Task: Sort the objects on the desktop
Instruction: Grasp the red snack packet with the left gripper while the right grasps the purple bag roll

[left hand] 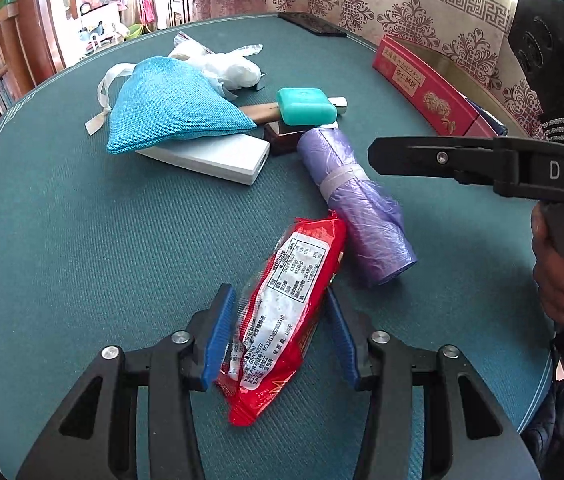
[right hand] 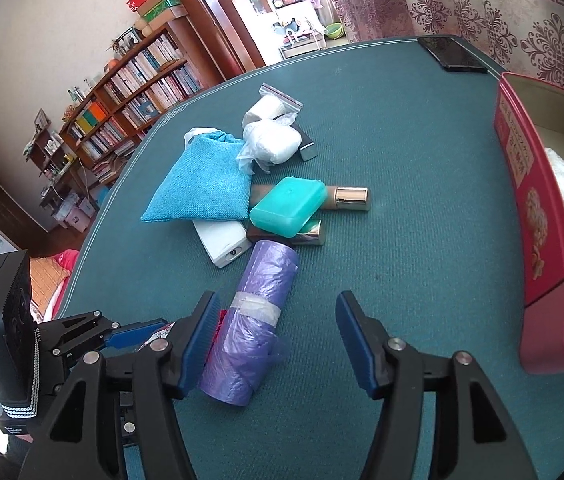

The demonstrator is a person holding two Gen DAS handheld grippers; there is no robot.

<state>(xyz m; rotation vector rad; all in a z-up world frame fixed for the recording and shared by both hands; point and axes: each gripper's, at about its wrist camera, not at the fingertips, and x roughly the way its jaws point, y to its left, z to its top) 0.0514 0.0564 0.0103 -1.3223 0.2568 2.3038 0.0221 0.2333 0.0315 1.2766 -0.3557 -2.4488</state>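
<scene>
Lying lengthwise between the blue pads of the left gripper (left hand: 276, 340), a red snack packet (left hand: 282, 312) rested on the green table (left hand: 82, 260), its printed white label facing up. The left pad touched the packet's clear edge, while the right pad stood just beside its other side; whether the jaws truly pinched it could not be told. No earlier picture shows how they had stood.

The right gripper (right hand: 278, 344) hung with its jaws apart over a purple roll of bags (right hand: 254, 320), bound with a white band. The roll lay against the left pad, and the right pad stood well clear of it, so nothing was gripped. The roll's far end lay just beside the packet's far end.

Farther back sat a loose heap: a blue cloth pouch (right hand: 206, 184) lying on a white box (right hand: 222, 244), a teal case (right hand: 288, 206) on top of two brown bottles with gold caps, and a white plastic-wrapped bundle (right hand: 270, 140). A black phone (right hand: 452, 54) lay near the far edge. A red tin (right hand: 530, 216) stood open at the right, already holding several things.
</scene>
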